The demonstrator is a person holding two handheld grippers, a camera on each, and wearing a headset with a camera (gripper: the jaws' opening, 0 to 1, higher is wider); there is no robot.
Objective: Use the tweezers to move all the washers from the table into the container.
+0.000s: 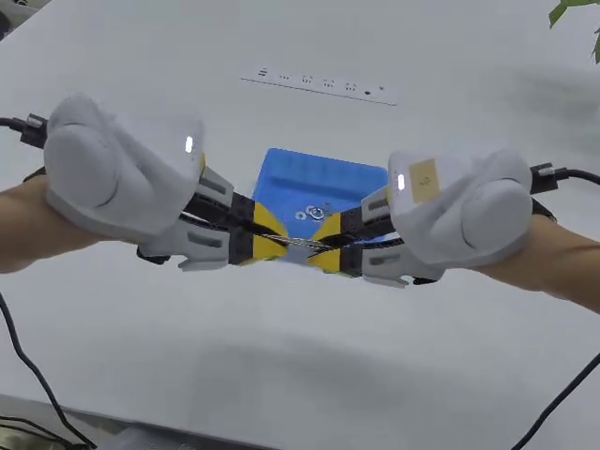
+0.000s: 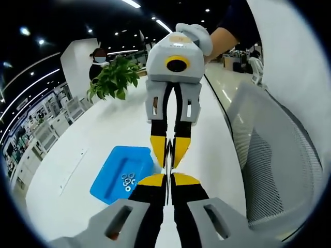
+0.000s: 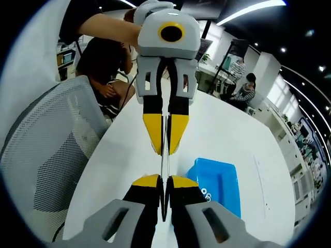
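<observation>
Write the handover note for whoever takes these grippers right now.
Left gripper: shut on the tweezers.
Right gripper: shut on the same tweezers from the other end, tip to tip with the left.
Things: the tweezers are held in the air on the near side of the blue container.
Done: several washers lie in the container.
Left: I cannot tell whether any washers lie on the table, as the grippers hide part of it. Check there before going on.
</observation>
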